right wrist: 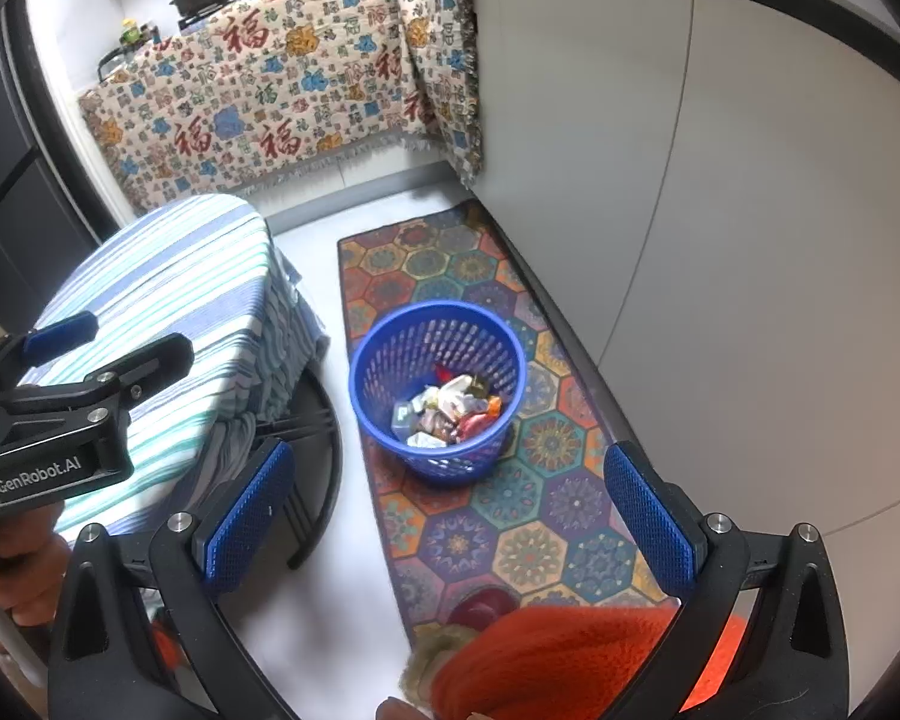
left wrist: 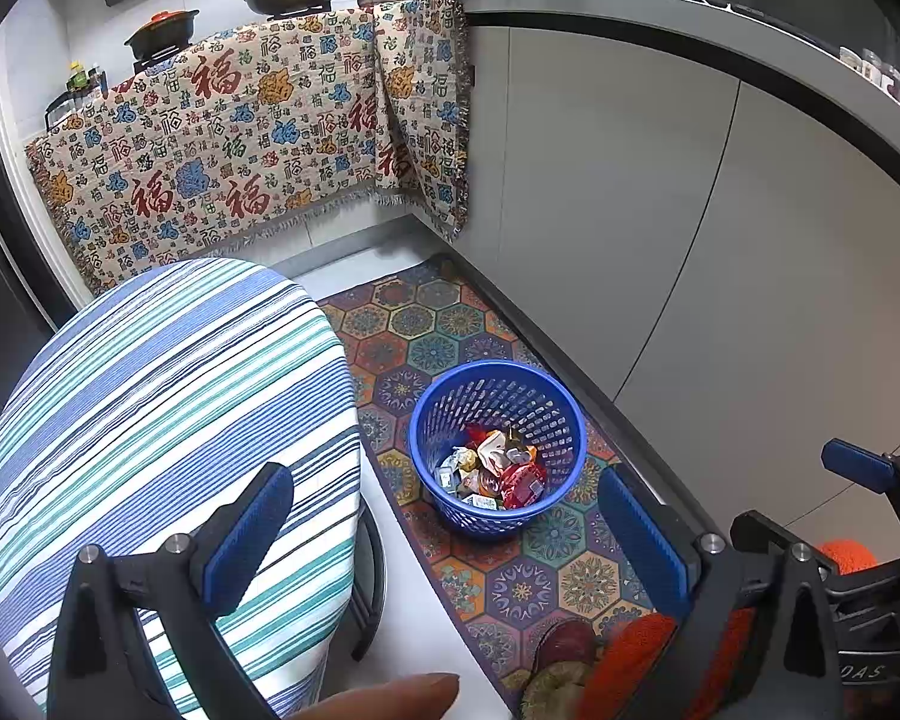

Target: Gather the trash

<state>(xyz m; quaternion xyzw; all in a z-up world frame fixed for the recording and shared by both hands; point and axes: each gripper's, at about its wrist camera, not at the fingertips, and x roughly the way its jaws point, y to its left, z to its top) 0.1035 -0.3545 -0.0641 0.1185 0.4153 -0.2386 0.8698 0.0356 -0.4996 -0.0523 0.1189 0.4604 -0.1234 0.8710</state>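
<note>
Both grippers up high, both spread wide, nothing between the pads of either one. Left gripper (left wrist: 444, 531) hangs over the edge of the striped table (left wrist: 168, 420), its left finger over the cloth, its right finger over the rug (left wrist: 546, 570). Right gripper (right wrist: 450, 510) sits just beside it, aimed down at the floor; from its view the left one pokes in at the left edge, a hand (right wrist: 12, 558) wrapped on the handle.

Below and ahead: the blue bin (left wrist: 498, 450), standing upright on the rug, near the white cabinet (left wrist: 660, 210). The trash (left wrist: 492, 474) is in it, a heap of crumpled wrappers on the bottom. The tabletop shows no loose scraps, nor does the floor that's in view. Looks like collection is close to done, or done.

What could go sour? The bin is light and mesh-walled. Come down for it with one wide jaw and a pad could catch the rim, tip it, and spill wrappers over the rug. The rug's busy pattern would hide small scraps. An orange sleeve (right wrist: 570, 654) blocks the bottom of both views, so anything lying close to the person's feet can't be seen. And the two grippers are close; swing either sideways and they knock.
</note>
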